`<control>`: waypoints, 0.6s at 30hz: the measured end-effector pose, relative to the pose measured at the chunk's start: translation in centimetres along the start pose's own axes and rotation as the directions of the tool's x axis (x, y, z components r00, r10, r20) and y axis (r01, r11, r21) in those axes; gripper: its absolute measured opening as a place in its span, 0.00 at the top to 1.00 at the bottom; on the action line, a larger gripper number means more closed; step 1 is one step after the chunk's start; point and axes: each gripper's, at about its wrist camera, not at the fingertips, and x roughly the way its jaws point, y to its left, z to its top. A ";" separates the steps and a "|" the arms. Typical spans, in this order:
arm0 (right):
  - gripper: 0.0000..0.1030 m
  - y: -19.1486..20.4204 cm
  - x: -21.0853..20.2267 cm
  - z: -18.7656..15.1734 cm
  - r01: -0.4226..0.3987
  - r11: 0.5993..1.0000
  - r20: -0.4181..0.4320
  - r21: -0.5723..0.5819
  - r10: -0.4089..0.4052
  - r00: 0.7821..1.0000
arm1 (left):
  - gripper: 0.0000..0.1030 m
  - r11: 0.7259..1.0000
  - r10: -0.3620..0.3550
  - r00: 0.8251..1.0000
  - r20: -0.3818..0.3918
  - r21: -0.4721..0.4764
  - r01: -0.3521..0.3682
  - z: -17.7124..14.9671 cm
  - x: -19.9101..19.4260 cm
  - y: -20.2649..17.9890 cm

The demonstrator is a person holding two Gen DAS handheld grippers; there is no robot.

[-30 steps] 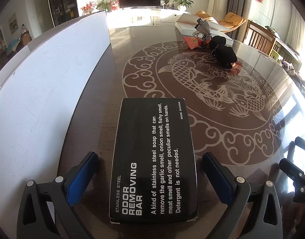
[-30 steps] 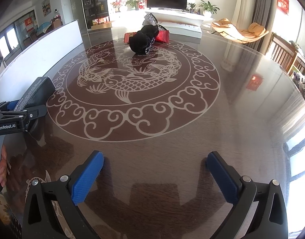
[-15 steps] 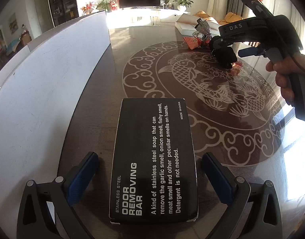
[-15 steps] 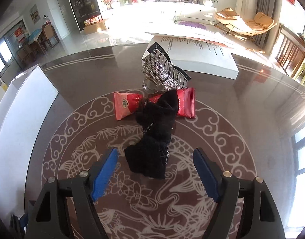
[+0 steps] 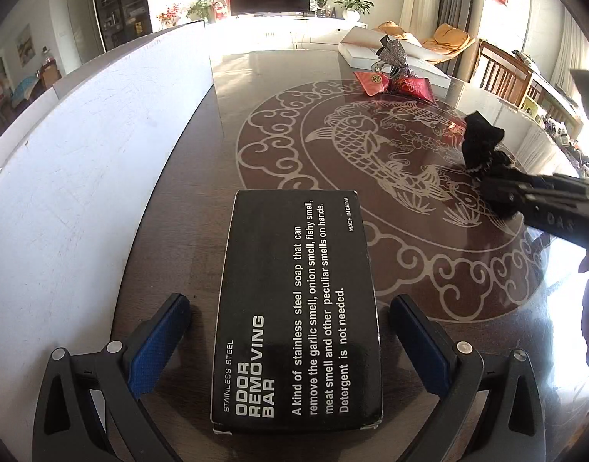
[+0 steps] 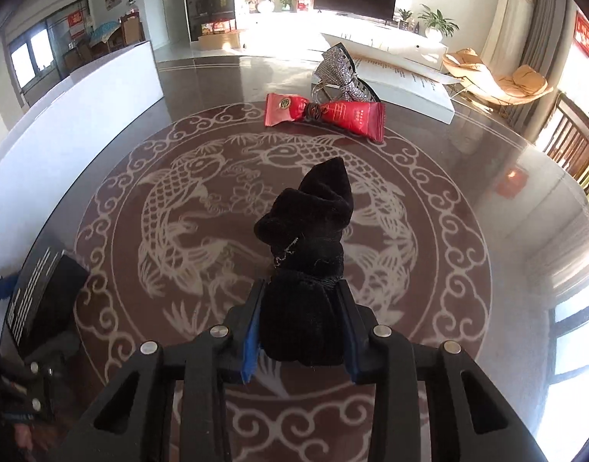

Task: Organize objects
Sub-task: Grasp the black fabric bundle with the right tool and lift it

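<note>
A: Where's the black pouch [image 6: 308, 254]?
B: Over the desk's [image 6: 467, 177] fish pattern, pinched in the right gripper [image 6: 300, 333], whose jaws have just closed on it.
A: And the left gripper [image 5: 290, 342]?
B: Jaws wide open, either side of the black box [image 5: 298, 308], not touching.

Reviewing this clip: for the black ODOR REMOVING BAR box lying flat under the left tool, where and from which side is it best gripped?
Grip the black box across its two long side edges near its near end, coming from above and behind, roughly as the left tool already sits. The box lies flat with its long axis running away from the tool, and its width fits between the open blue pads, which stand clear of both sides.
</note>
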 end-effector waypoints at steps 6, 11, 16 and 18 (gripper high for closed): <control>0.66 1.9 -5.4 -8.6 0.010 0.999 0.053 -0.036 -0.009 0.999 | 0.00 1.000 0.000 1.000 0.000 0.000 0.000 0.0 0.0 0.0; 0.64 1.7 -7.1 -11.3 0.012 0.999 0.088 0.035 -0.015 0.996 | 0.00 1.000 0.000 1.000 0.000 0.000 0.000 0.0 0.0 0.0; 0.28 1.1 -5.9 -10.6 0.016 0.996 0.072 0.085 -0.022 0.997 | 0.00 1.000 0.000 1.000 0.000 0.000 0.000 0.0 0.0 0.0; 0.23 1.1 -5.5 -10.2 0.017 0.996 0.066 0.088 -0.023 0.998 | 0.00 1.000 0.000 1.000 0.000 0.000 0.000 0.0 0.0 0.0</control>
